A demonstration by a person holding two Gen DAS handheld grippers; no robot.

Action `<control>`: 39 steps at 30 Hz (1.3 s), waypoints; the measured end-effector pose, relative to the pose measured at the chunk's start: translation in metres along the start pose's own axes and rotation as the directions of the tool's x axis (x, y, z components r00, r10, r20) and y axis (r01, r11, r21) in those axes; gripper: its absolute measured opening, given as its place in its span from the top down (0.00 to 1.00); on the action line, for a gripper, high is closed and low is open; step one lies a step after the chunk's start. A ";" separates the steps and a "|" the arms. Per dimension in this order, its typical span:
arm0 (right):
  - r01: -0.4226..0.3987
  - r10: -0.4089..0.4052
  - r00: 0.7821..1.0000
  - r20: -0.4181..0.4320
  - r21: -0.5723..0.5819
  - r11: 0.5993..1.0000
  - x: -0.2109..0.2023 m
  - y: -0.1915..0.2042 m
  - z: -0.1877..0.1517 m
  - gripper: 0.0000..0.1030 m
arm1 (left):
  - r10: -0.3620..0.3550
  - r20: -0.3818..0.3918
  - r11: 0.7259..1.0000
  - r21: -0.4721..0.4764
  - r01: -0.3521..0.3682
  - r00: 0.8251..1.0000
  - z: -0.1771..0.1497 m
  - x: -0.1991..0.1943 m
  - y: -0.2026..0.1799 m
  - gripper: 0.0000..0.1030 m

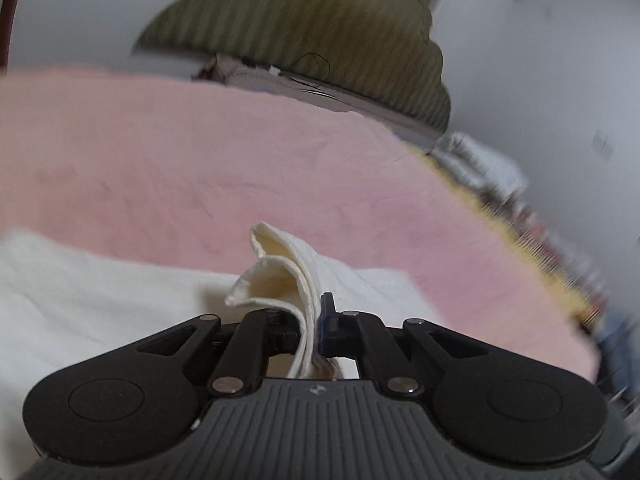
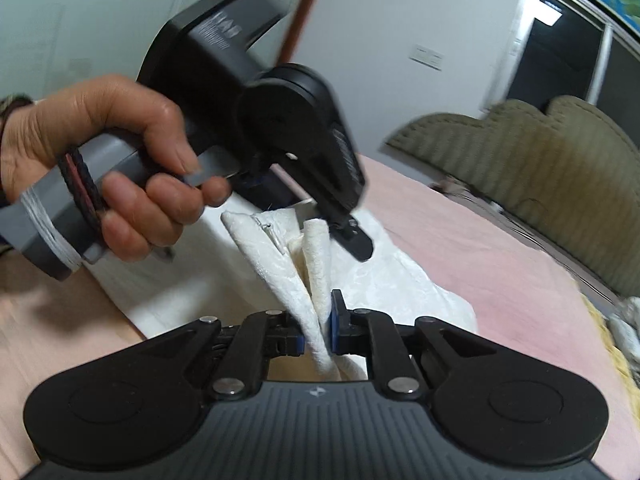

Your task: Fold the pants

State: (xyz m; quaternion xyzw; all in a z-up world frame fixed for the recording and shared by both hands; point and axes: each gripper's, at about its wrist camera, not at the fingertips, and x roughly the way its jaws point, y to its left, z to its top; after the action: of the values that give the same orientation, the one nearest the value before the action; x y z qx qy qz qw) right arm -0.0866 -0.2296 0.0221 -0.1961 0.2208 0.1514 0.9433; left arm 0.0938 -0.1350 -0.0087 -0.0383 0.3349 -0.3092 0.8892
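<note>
Left hand-held gripper [image 1: 310, 328] at lower centre of the left wrist view, pinched tight on 2 cream-white folded layers of the pants [image 1: 276, 276], hem edges curling up above the pads. Rest of the pants spread low and left in that frame, lying on the pink bedsheet [image 1: 200, 152]. Open pink sheet beyond, wide and bare up to the olive ribbed headboard [image 1: 320, 20] at the top; bed edge running down the right side, with a yellow strip and blurred clutter past it.

Right hand-held gripper [image 2: 320, 334] at lower centre of the right wrist view, pressed together on another bunched fold of the same pants. Just above, the left hand [image 2: 108, 160] wrapped around a grey handle, cord looped round it, the black gripper body filling the upper middle. Bare sheet to the right, headboard at right edge, pale bed edge at lower left.

Left gripper's fingertips mostly buried in fabric in the right wrist view. Waistband or leg: cannot tell. Background motion-blurred, clutter unreadable.
</note>
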 end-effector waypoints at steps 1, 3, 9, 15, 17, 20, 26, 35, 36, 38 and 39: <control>-0.018 0.018 1.000 -0.002 -0.005 1.000 0.006 0.005 0.003 0.89 | 0.043 -0.004 0.998 0.035 -0.043 0.999 -0.003 0.001 0.000 0.89; -0.050 0.050 0.998 -0.022 -0.015 0.999 0.021 0.016 0.006 0.89 | 0.096 -0.051 0.994 0.056 -0.093 0.994 -0.012 0.011 0.008 0.85; -0.083 0.079 0.988 -0.132 -0.028 0.996 0.040 0.031 0.000 0.86 | 0.136 -0.037 0.990 0.049 -0.134 0.990 -0.034 0.012 0.021 0.79; -0.253 0.267 0.961 -0.077 0.155 0.955 -0.001 -0.016 0.008 0.78 | 0.176 0.049 0.973 0.144 -0.182 0.983 -0.037 -0.003 0.005 0.85; -0.248 0.263 0.964 -0.034 0.231 0.941 -0.008 -0.038 0.010 0.78 | 0.197 0.073 0.969 0.135 -0.205 0.978 -0.034 -0.012 0.008 0.87; -0.212 0.224 0.975 0.006 0.348 0.913 -0.014 -0.060 0.003 0.77 | 0.225 0.078 0.967 0.102 -0.233 0.971 -0.029 -0.026 0.018 0.87; -0.130 0.153 0.988 -0.018 0.428 0.894 -0.003 -0.060 0.000 0.77 | 0.292 0.009 0.953 0.078 -0.291 0.956 -0.026 -0.039 0.051 0.75; -0.070 0.146 0.969 -0.200 0.342 0.937 0.041 -0.040 -0.003 0.77 | 0.513 0.150 0.849 0.059 -0.526 0.845 0.001 -0.084 0.076 0.16; -0.074 0.144 0.972 -0.185 0.344 0.936 0.039 -0.037 0.000 0.77 | 0.515 0.143 0.846 0.071 -0.528 0.845 0.006 -0.082 0.077 0.16; -0.108 0.166 0.978 -0.122 0.385 0.916 0.036 -0.038 0.011 0.77 | 0.489 0.116 0.854 0.137 -0.501 0.865 0.013 -0.067 0.073 0.15; -0.125 0.179 0.979 -0.097 0.407 0.905 0.040 -0.038 0.017 0.77 | 0.478 0.101 0.853 0.182 -0.488 0.873 0.014 -0.054 0.070 0.15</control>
State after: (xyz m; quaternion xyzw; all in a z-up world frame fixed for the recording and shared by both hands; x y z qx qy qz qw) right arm -0.0319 -0.2479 0.0286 0.0086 0.3238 0.1632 0.9319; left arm 0.1079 -0.0491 0.0136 0.1293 0.2774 -0.1073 0.9459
